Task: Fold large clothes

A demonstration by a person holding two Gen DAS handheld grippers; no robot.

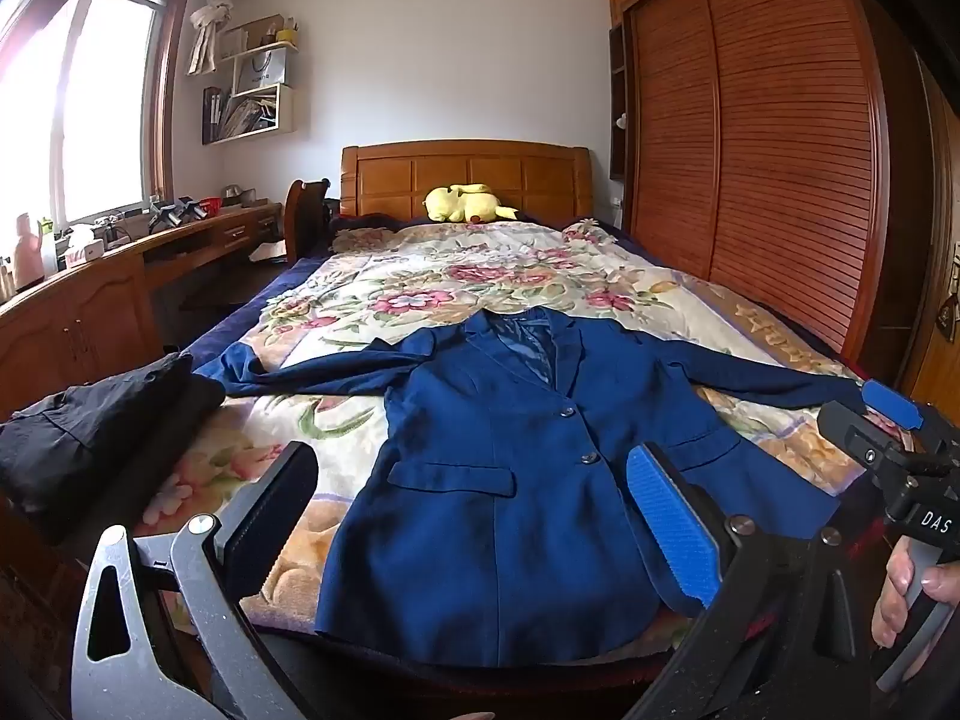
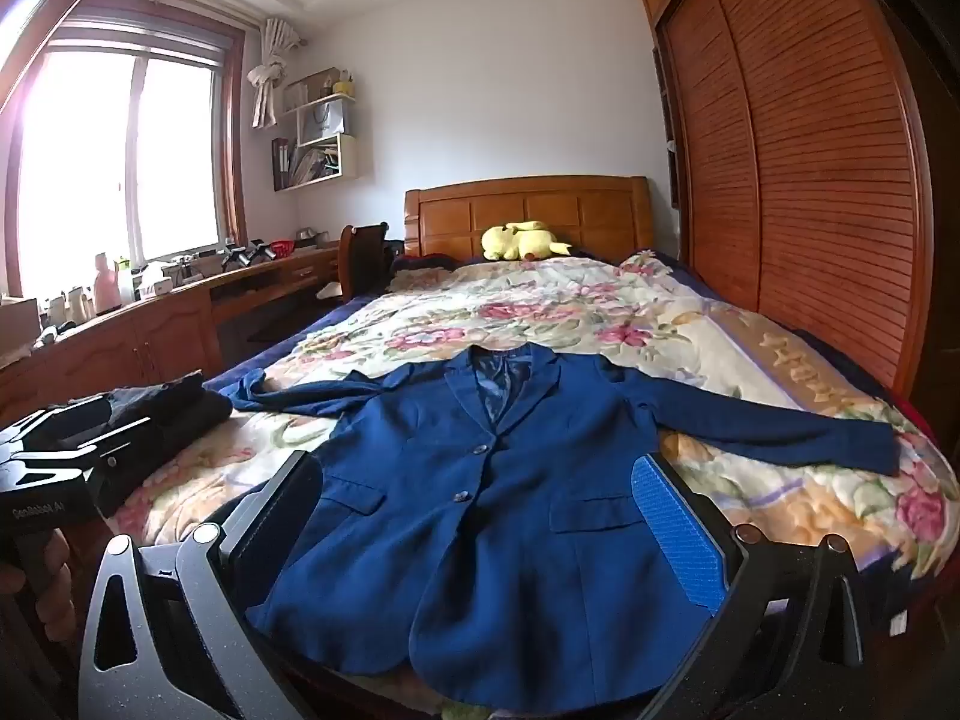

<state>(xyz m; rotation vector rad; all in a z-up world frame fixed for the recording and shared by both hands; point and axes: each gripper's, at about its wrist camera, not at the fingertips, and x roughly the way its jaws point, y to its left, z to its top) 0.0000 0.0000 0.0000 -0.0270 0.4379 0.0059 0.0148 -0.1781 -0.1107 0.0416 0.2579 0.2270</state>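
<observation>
Nearest me, my left gripper [image 1: 474,522] and right gripper [image 2: 480,516] both hang with fingers spread wide and nothing between them, above the hem of the blue blazer [image 1: 498,480] that lies buttoned and face up on the floral quilt [image 1: 420,282], sleeves out to both sides. Only the left view catches the right gripper's blue pad and the hand [image 1: 912,594] on its handle; I see the folded black garment [image 1: 90,438] whole there, part hidden in the right view. Farther back, a yellow plush toy [image 2: 522,240] rests by the headboard [image 2: 528,210], shelf clutter too small to read
</observation>
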